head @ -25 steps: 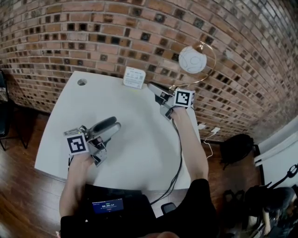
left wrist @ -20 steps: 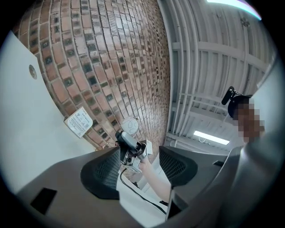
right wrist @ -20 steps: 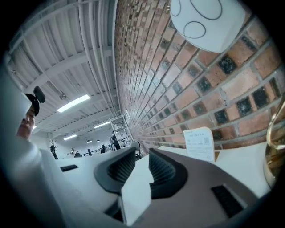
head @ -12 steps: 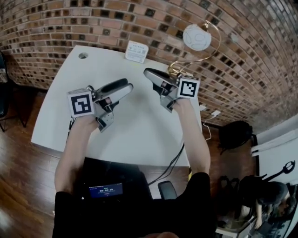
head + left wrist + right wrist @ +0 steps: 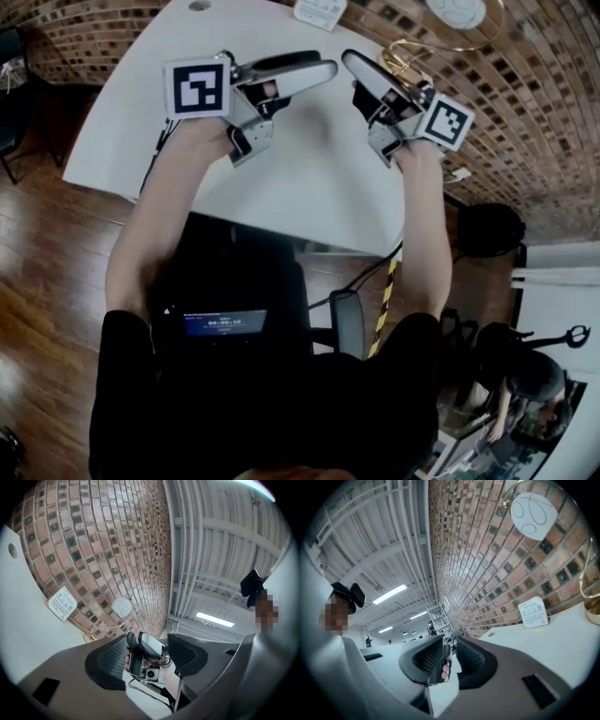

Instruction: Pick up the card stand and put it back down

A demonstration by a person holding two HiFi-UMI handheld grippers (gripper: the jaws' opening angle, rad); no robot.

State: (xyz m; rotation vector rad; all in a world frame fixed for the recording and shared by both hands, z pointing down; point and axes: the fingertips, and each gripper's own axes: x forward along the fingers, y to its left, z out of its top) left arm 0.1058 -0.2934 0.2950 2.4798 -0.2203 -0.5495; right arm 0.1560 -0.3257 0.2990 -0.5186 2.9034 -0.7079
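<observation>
Desk (image 5: 309, 178) bare at centre frame and toward its left edge: free passage. Top of frame: card stand (image 5: 320, 11) and hooped lamp (image 5: 457, 11) block the strip along the brick wall (image 5: 534, 103). Narrow gap between left gripper (image 5: 323, 64) and right gripper (image 5: 356, 70), upper centre.

A white rectangular table (image 5: 309, 169) set against a brick wall (image 5: 487, 550) carries a small white printed card stand (image 5: 533, 612) and a gold metal hoop stand (image 5: 591, 612).

Head view: card stand (image 5: 320, 11) & globe (image 5: 457, 9) cut off at top edge; print too sm. to read.
</observation>
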